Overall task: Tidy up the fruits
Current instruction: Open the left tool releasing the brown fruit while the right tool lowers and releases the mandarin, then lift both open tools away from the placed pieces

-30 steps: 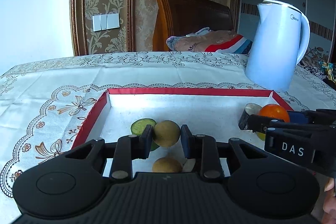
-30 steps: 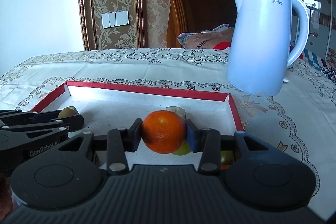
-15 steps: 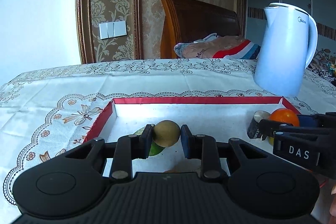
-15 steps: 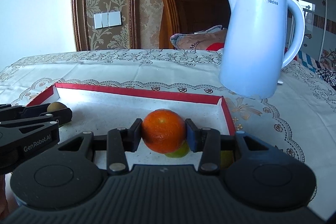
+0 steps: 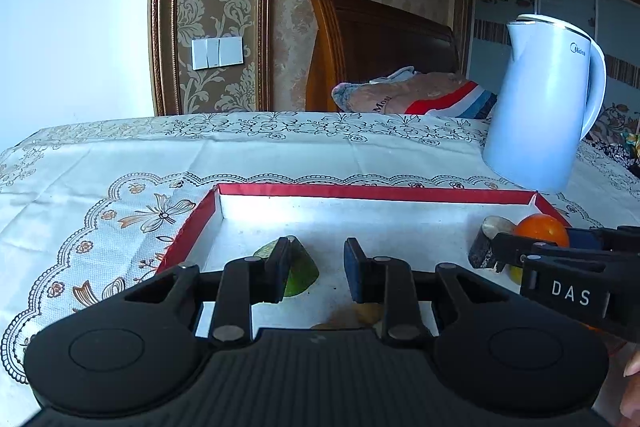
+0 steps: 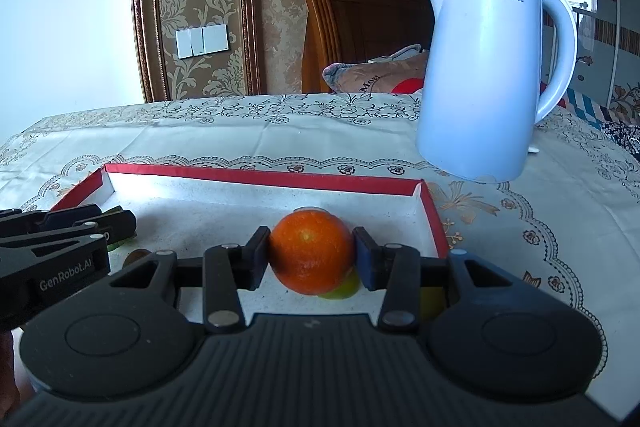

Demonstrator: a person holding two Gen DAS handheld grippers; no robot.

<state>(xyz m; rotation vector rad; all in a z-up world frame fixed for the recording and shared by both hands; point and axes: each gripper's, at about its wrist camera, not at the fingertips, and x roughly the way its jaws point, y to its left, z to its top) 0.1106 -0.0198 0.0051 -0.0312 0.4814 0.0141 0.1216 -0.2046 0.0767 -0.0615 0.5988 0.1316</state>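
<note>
Round orange fruit: clamped between the jaws of the right gripper, held over the right part of the shallow red-rimmed white tray; also seen from the left wrist view, at the tray's right end.

Yellow-green fruit: in the tray under the held orange, mostly hidden by it.

Grey-topped dark cylindrical piece: just left of the orange in the left wrist view, inside the tray near its right wall.

Green sliced fruit piece: on the tray floor, partly behind the left finger of the left gripper.

Small brown round fruit: on the tray floor at the near edge, below the left gripper's jaws, largely hidden by the gripper body.

Left gripper: jaws spread apart, nothing between them, above the left half of the tray.

Tray: rests on the counter, on a cream lace-patterned tablecloth.

Pale blue electric kettle: upright on the counter, beyond the tray's far right corner, apart from it.

Background: dark wooden headboard, striped folded bedding, white wall switch panel.
</note>
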